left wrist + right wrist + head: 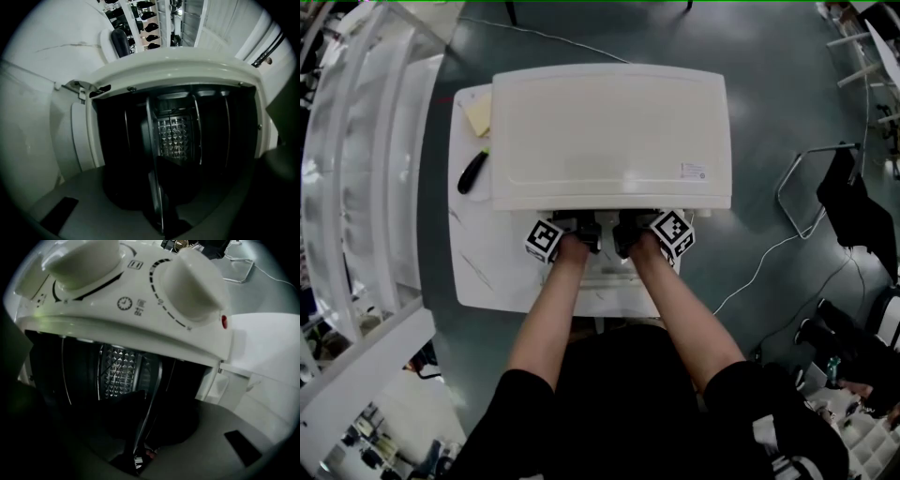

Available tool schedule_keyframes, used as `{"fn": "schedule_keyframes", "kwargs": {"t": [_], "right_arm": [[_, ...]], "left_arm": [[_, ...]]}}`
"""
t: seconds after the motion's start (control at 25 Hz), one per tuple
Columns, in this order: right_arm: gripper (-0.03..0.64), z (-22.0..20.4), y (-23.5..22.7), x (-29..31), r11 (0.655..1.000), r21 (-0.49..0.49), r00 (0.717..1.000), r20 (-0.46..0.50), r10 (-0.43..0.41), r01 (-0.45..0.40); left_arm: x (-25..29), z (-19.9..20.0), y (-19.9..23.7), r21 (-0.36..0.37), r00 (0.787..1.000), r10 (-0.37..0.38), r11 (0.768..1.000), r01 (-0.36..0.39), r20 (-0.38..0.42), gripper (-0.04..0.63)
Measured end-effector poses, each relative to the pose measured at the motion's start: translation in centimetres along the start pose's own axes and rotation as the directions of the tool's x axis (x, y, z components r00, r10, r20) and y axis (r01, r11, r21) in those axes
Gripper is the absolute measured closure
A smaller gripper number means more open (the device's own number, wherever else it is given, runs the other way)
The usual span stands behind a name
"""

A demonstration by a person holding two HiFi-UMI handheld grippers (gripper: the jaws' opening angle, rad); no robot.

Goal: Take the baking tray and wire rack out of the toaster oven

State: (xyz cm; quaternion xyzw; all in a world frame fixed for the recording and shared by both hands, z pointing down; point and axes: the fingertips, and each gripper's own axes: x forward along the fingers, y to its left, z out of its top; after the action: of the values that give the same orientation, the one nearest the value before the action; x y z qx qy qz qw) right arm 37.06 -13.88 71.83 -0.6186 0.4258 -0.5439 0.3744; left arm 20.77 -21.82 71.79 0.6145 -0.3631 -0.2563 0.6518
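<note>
The white toaster oven (609, 131) stands on a white table (487, 272) with its door (93, 201) folded down toward me. Both grippers reach side by side into the dark opening. In the left gripper view the baking tray (152, 140) shows edge-on as a thin metal strip, and my left gripper (161, 206) has its dark jaws closed on that front rim. In the right gripper view my right gripper (138, 441) pinches the same tray rim (152, 394). From the head view only the left gripper (584, 232) and right gripper (628, 232) at the oven mouth show. The wire rack I cannot make out.
Two big white knobs (194, 282) sit beside the opening. A black-handled tool (472, 172) and a yellow pad (478, 112) lie on the table left of the oven. White shelving (356, 187) stands left; a cable (769, 258) and a metal frame (802, 183) are on the floor right.
</note>
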Motion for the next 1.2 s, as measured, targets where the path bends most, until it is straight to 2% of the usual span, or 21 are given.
{"fn": "schedule_keyframes", "kwargs": {"t": [0.08, 0.24, 1.2], "right_arm": [[0.518, -0.2, -0.2, -0.8, 1.000, 0.013, 1.000, -0.001, -0.006, 0.006], [0.518, -0.8, -0.6, -2.2, 1.000, 0.013, 1.000, -0.001, -0.002, 0.002], [0.515, -6.6, -3.2, -13.5, 0.999, 0.033, 0.999, 0.018, -0.029, 0.029]], "left_arm": [[-1.1, -0.3, 0.7, -0.002, 1.000, 0.024, 1.000, -0.024, -0.004, 0.509], [-2.5, -0.7, 0.4, -0.013, 1.000, 0.000, 1.000, 0.000, -0.008, 0.511], [-14.5, -2.8, 1.3, -0.047, 0.993, 0.016, 0.999, -0.022, -0.116, 0.515]]}}
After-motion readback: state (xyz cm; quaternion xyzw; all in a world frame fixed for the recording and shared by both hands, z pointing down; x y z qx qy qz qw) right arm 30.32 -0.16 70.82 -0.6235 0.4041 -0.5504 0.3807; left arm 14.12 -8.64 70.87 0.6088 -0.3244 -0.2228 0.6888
